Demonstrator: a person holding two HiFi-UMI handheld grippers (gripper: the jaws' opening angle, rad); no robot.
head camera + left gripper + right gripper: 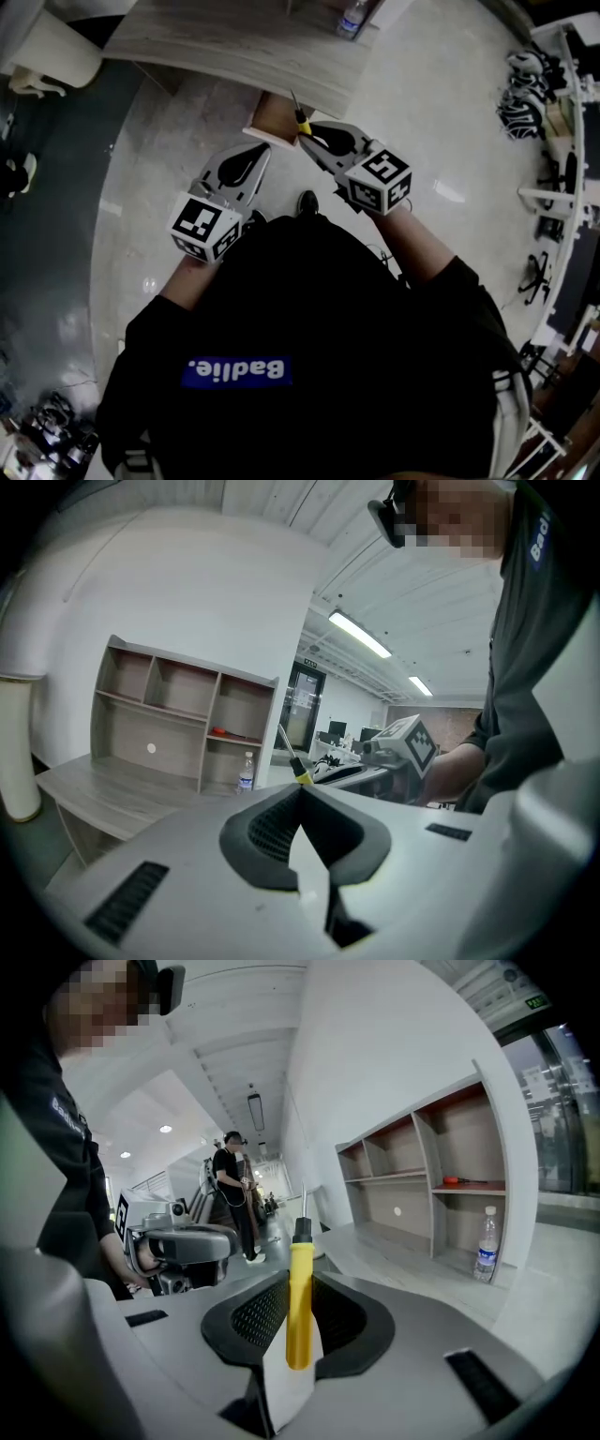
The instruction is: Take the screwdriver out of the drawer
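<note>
The screwdriver (299,1307) has a yellow handle, a black collar and a thin metal shaft. It stands upright between the pads of my right gripper (298,1283), which is shut on the handle. In the head view the right gripper (306,134) holds the screwdriver (301,124) just above the open drawer (270,120) under the desk. My left gripper (263,153) hangs beside the drawer's white front, to the left of the right one. Its jaws meet at the tip with nothing between them (300,791). The left gripper view shows the screwdriver (292,759) sticking up past the jaws.
A grey wooden desk (216,42) with an open shelf unit (178,724) runs across the far side; a water bottle (352,19) stands on it. A person (231,1194) stands far back in the room. Office chairs and gear (525,94) line the right.
</note>
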